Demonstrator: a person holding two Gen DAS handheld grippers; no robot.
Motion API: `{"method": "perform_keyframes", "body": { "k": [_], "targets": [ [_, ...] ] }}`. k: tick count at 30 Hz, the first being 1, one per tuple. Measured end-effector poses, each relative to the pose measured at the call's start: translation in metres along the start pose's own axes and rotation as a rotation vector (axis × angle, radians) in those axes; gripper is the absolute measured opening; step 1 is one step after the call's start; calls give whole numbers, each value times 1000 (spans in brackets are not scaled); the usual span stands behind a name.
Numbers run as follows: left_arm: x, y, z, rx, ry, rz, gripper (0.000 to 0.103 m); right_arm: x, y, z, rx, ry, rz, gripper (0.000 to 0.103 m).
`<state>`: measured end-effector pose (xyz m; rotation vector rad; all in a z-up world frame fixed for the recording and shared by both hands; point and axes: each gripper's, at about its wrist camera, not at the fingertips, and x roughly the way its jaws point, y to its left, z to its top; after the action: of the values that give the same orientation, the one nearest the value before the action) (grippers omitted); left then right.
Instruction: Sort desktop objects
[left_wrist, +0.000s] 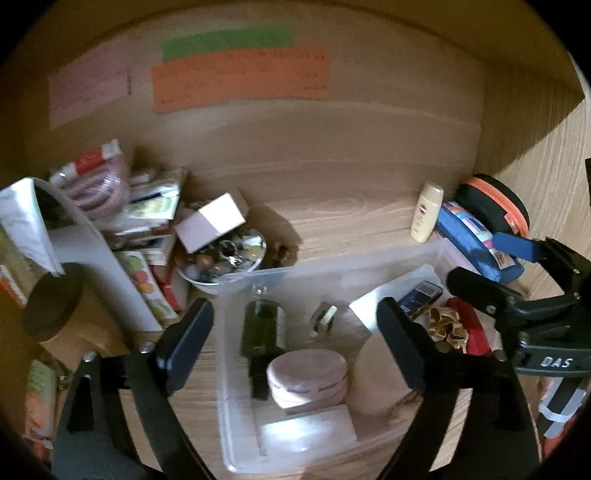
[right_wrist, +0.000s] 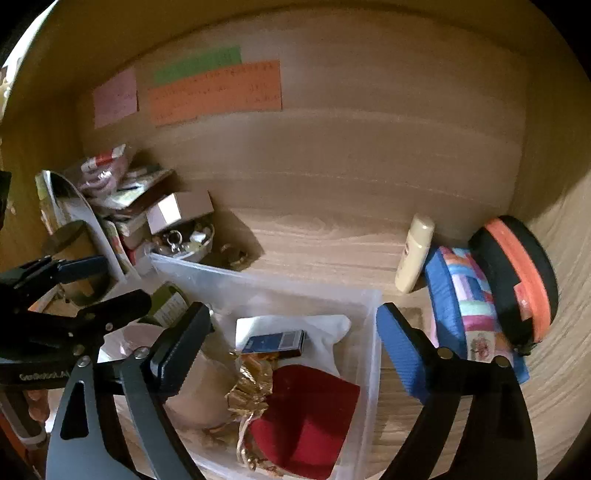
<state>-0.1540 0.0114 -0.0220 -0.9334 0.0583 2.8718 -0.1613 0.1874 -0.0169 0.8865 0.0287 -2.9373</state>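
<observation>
A clear plastic bin (left_wrist: 236, 332) sits on the wooden desk and holds a green bottle (left_wrist: 263, 325), a pink round case (left_wrist: 307, 378), a white box (left_wrist: 308, 430), a blue box (right_wrist: 275, 341) and a red pouch with gold trim (right_wrist: 306, 410). My left gripper (left_wrist: 295, 339) is open and empty above the bin's left half. My right gripper (right_wrist: 293, 347) is open and empty above the bin's right half (right_wrist: 369, 354); it also shows in the left wrist view (left_wrist: 491, 266).
A cream bottle (left_wrist: 426, 212) stands at the back right beside a blue patchwork pouch (right_wrist: 465, 306) and a black-and-orange round case (right_wrist: 517, 273). At the left is a pile of packets and boxes (left_wrist: 147, 221) and a bowl of trinkets (left_wrist: 225, 258). Coloured notes (left_wrist: 240, 79) hang on the back wall.
</observation>
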Motion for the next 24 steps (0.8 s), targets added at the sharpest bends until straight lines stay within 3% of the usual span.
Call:
{"method": "perform_keyframes", "body": {
  "k": [3, 24],
  "targets": [
    [-14, 3, 0, -10, -20, 10, 96, -13, 3, 1, -6, -31, 2, 102],
    [-117, -16, -21, -20, -236, 51, 102, -103, 14, -21, -18, -154, -4, 103]
  ]
}}
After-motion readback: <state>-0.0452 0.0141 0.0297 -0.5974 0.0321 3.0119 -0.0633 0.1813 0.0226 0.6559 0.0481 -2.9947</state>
